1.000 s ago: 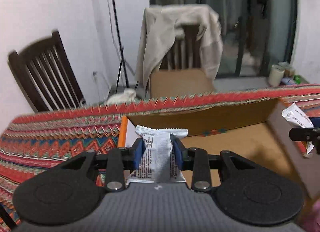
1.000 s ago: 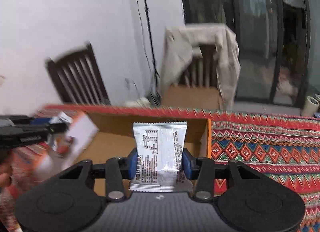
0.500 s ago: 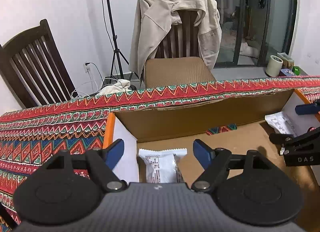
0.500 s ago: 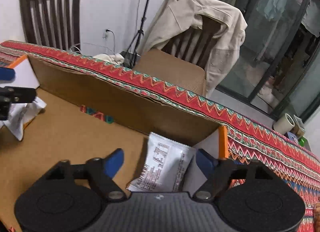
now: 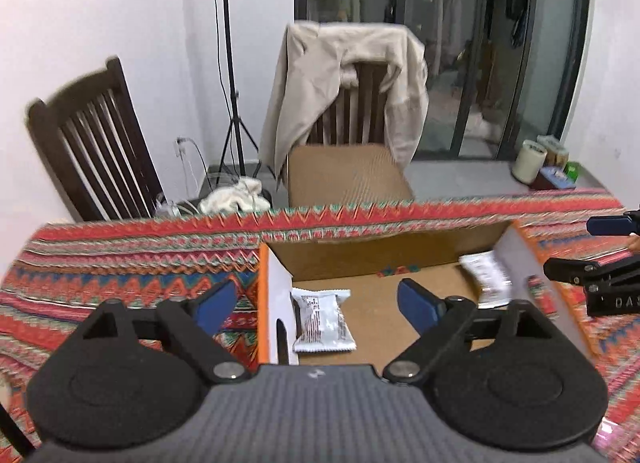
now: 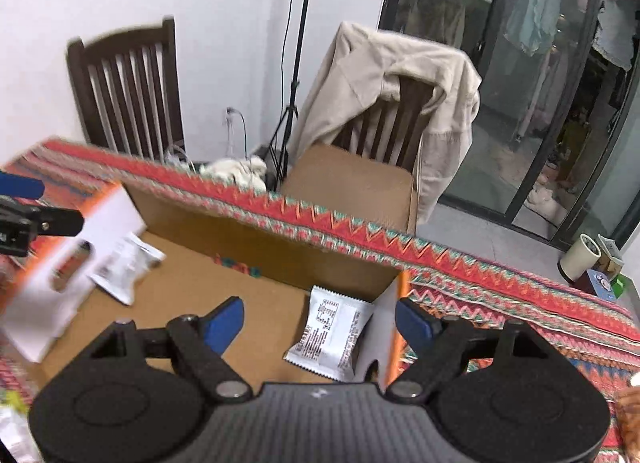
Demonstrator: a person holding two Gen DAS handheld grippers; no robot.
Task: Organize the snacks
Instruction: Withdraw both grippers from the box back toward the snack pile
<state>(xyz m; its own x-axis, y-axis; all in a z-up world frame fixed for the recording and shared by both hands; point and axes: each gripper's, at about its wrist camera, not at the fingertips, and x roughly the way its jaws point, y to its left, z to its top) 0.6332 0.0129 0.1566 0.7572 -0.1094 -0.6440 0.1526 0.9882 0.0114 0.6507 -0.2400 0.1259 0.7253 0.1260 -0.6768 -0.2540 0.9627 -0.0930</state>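
Left gripper [image 5: 316, 305]: we see its jaws opening, nothing pinched between the blue pads.
Left snack packet [image 5: 323, 321]: we find it flat on the cardboard box [image 5: 384, 251] floor, against the left wall.
Right snack packet [image 6: 332, 339]: lies in the box's right corner, leaning on the wall.
Right gripper [image 6: 320, 323]: jaws opening, we see them empty.

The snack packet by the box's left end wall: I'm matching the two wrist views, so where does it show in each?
Left wrist view: the snack packet lies low at centre, flat on the cardboard box floor, against the white end wall.
Right wrist view: same packet, blurred, at the left edge, beside that wall.
Shared landmark: the chair draped with a beige jacket behind the table.
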